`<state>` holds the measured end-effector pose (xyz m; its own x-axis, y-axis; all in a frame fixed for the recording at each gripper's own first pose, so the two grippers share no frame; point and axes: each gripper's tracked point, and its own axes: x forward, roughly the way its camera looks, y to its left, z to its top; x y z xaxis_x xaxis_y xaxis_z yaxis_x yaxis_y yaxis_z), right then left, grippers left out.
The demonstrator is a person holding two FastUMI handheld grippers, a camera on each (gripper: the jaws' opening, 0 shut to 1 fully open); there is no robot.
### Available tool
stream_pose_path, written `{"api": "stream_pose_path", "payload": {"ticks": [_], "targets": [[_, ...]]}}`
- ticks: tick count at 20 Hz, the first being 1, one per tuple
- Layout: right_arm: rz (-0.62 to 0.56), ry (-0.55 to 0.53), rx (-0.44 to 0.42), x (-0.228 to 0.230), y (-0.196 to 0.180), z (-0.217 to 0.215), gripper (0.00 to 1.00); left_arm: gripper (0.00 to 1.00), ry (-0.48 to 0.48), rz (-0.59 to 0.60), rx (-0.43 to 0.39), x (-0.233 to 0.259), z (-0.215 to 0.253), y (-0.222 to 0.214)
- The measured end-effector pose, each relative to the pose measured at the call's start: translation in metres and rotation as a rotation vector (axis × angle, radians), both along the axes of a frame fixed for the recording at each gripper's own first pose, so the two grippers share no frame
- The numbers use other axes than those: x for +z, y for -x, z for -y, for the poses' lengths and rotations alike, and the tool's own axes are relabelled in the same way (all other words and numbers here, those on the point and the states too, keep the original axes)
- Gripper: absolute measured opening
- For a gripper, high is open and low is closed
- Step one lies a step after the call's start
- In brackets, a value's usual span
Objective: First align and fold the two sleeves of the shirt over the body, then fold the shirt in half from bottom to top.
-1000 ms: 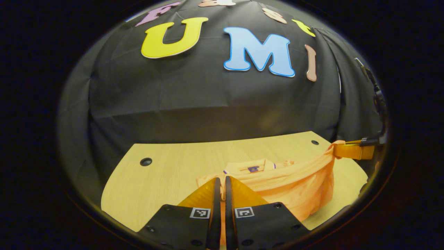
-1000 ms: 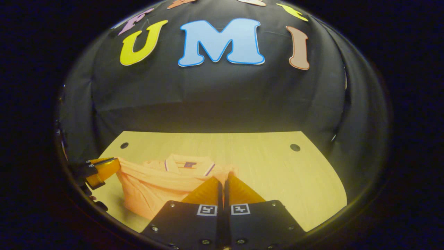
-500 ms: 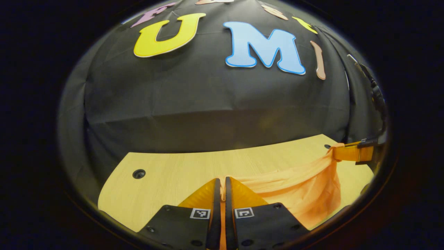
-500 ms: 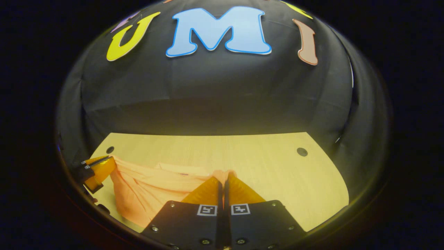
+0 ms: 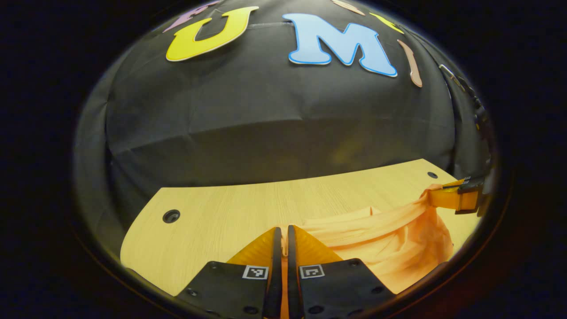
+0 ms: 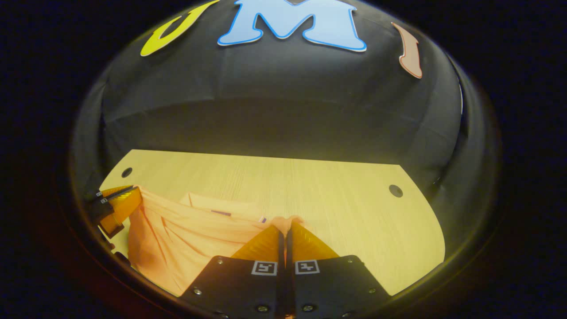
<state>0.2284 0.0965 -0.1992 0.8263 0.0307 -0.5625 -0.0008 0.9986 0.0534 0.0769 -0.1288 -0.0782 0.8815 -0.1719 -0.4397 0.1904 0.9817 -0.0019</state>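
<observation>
While the orange shirt (image 6: 195, 235) hangs slung between my two tongs, low and left of centre in the right gripper view and at the lower right of the left gripper view, I judge I am in the last step, carrying the bottom hem up toward the collar. My right gripper (image 6: 283, 232) is clenched on one hem corner, a nub of cloth showing just past its tips. My left gripper (image 5: 283, 232) is likewise closed on the other corner, with fabric pinched in the slit between its fingers. Each one also turns up at the far edge of the other's view, cloth gathered at its tips.

The lifted edge runs side to side between my hands, and that is the shirt's long axis as it hangs; the collar end lies on the wooden table (image 6: 336, 204), toward the top of the frame. Next I should lay the hem down level on the collar, both corners together, before letting go.
</observation>
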Motion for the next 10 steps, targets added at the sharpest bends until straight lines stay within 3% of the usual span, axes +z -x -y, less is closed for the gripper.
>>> {"api": "stream_pose_path", "payload": {"ticks": [10], "targets": [[-0.047,0.034,0.030,-0.014,0.001,-0.007,0.06,0.14,-0.036,-0.044,-0.001,-0.020,0.001,0.000]]}}
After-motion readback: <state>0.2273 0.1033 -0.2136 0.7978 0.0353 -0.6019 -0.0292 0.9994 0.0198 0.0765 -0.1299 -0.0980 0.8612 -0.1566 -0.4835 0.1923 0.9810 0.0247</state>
